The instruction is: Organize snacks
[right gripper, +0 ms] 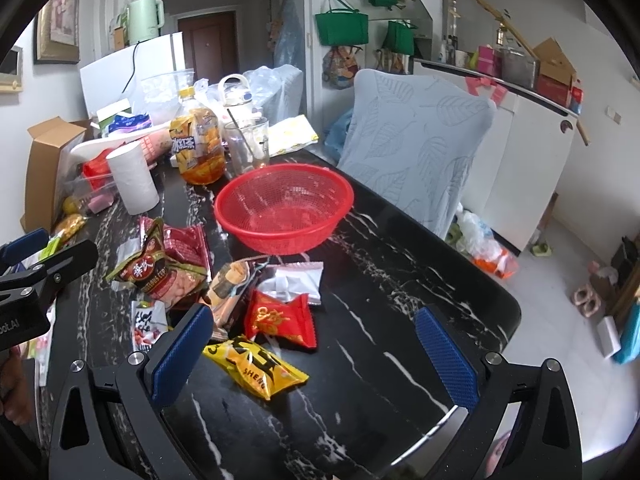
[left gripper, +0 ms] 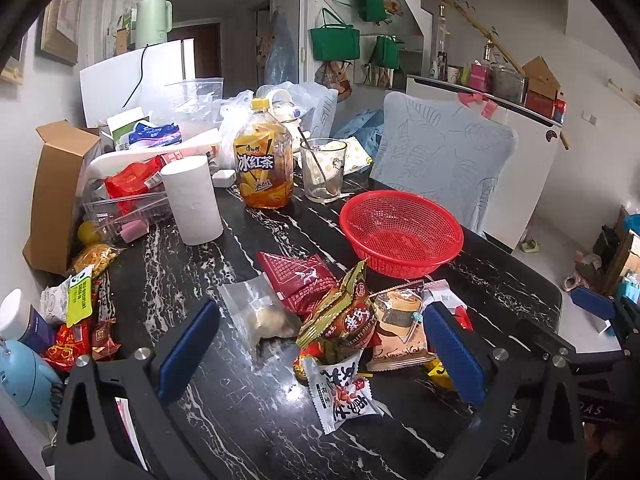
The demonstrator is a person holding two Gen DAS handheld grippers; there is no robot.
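Hanging over the black table [right gripper: 400, 280], the left gripper [left gripper: 320, 344] and the right gripper [right gripper: 316, 344] both have their fingers spread wide and hold nothing. Right in front lies a heap of snack packets [left gripper: 344, 320], with a yellow packet [right gripper: 256, 364] nearest the right gripper. Behind the heap sits the red basket [right gripper: 284, 204]. Farther back stand a tea bottle [left gripper: 262, 160] and a glass [left gripper: 323, 168].

Left gripper [left gripper: 322, 352], right gripper [right gripper: 314, 354]: both wide apart.
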